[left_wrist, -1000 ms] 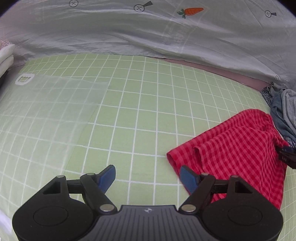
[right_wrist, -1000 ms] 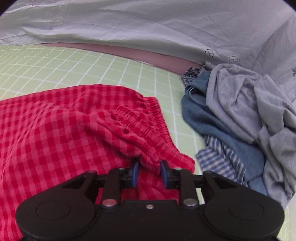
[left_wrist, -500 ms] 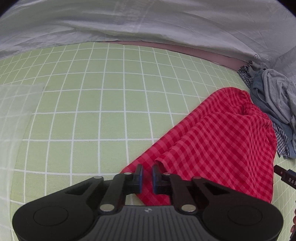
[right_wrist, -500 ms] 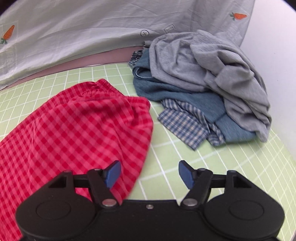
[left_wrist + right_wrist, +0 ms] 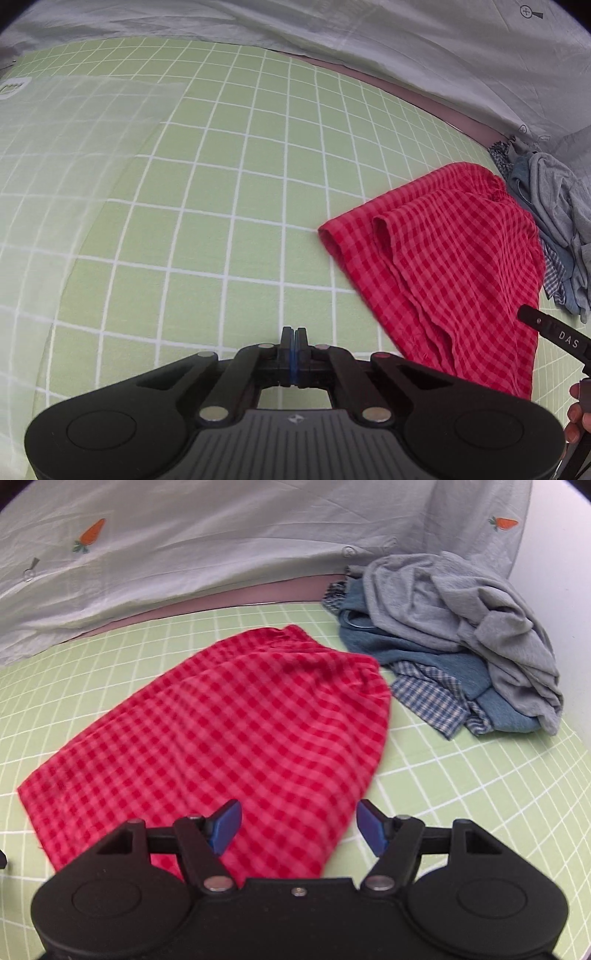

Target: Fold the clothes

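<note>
1. The left gripper [image 5: 294, 338] now has its jaws pressed fully together over bare green grid mat [image 5: 229, 206], with nothing between them. Half a second ago they were closing at the near corner of the red checked shorts [image 5: 447, 266]; that corner is not in them now, and the shorts lie flat ahead and to the right of the fingertips, apart from them.

2. The right gripper [image 5: 298, 825] has gone from pinching the gathered waistband a second ago to standing wide, its blue pads [image 5: 225, 823] spread and empty. The shorts [image 5: 229, 734] sit directly ahead of it and run under the gap between the pads, but neither pad presses on the cloth.

3. So both ends of the garment are let go, and it rests as a doubled, roughly smooth panel on the mat. This looks like one fold laid down and released, not yet a finished bundle.

4. Beyond and right of the right gripper, the heap of grey and blue clothes [image 5: 454, 642] waits untouched, so most of the task appears to remain.
</note>
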